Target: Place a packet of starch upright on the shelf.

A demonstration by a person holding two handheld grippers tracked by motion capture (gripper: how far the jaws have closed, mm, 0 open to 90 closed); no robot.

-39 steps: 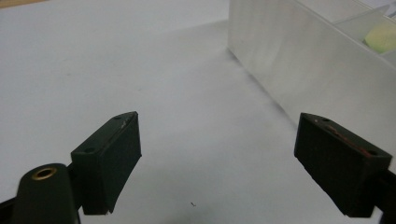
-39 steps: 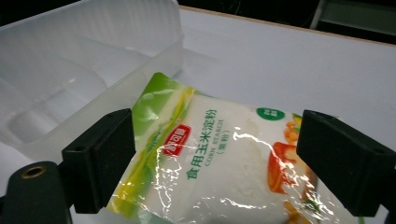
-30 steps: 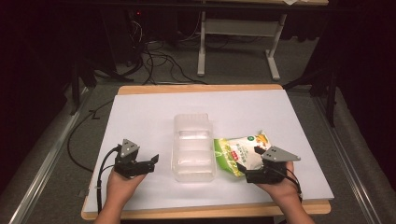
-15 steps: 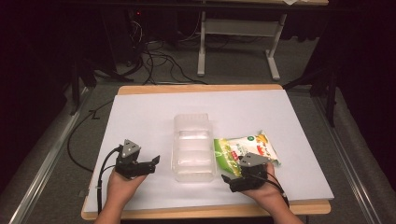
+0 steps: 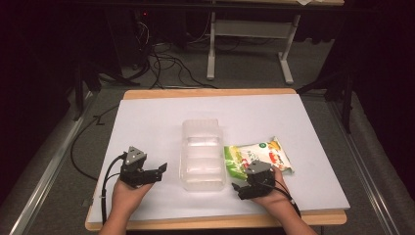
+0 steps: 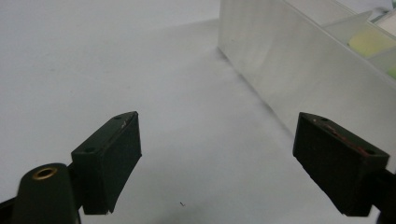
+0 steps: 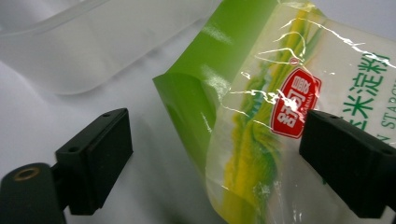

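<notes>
The right gripper (image 5: 238, 188) has dropped from the starch bag's (image 5: 266, 152) outer end to its green end near the front edge of the table (image 5: 293, 112), beside the clear box (image 5: 201, 154). Its jaws, just closing slightly, stand wide around the bag's corner without pinching it.

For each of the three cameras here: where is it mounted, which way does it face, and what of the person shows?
High view: above the person's side, looking forward and down on the table; both hands, left gripper, right gripper.
Left gripper view: on that gripper, facing the clear container; own open jaws.
Right gripper view: on that gripper, facing the green starch bag; own open jaws around its corner.
Shared: all three show the container.
</notes>
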